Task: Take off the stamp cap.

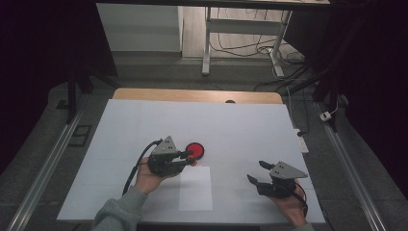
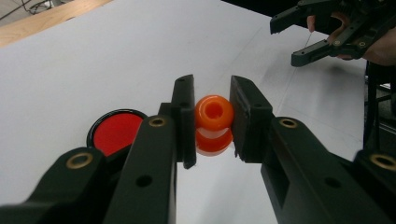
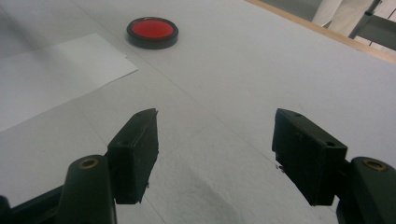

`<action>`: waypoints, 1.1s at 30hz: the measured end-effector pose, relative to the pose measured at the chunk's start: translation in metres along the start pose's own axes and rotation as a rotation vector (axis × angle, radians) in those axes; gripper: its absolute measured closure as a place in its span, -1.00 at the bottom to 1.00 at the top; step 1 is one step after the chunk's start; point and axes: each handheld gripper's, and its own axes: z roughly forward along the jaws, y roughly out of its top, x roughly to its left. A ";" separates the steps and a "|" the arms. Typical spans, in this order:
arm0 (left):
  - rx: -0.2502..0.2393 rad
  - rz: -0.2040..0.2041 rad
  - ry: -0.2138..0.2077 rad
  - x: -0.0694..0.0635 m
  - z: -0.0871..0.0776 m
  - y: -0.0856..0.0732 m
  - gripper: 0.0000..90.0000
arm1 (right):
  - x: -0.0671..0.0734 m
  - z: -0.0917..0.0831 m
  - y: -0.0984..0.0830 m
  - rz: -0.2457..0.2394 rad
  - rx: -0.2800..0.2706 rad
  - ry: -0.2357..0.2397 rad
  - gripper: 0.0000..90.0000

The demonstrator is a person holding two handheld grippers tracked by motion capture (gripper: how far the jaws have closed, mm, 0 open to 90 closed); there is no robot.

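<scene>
The left gripper pinches an orange bead between its two black jaws. In the left gripper view the pads press on the bead from both sides, with the hole of the bead facing the camera. The bead hangs above the bench, just beside a red disc with a black rim. In the high view the jaw tips reach over the near edge of that disc. The left hand holds the gripper from below, a grey sleeve behind it.

The right gripper sits well apart, toward the right side of the bench, with its jaws spread wide and nothing between them. In the right gripper view the white bench surface shows through the gap.

A white sheet lies flat on the bench between the two grippers, near the disc. The right gripper view shows the disc just past a corner of that sheet.
</scene>
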 end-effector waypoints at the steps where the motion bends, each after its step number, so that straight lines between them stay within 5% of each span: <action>1: -0.001 -0.001 0.000 0.000 0.000 0.000 0.60 | 0.001 0.001 0.001 -0.002 -0.010 -0.002 -0.30; 33: 0.015 0.000 -0.003 0.000 0.004 -0.001 0.60 | 0.026 0.018 0.015 -0.006 -0.020 0.087 -0.25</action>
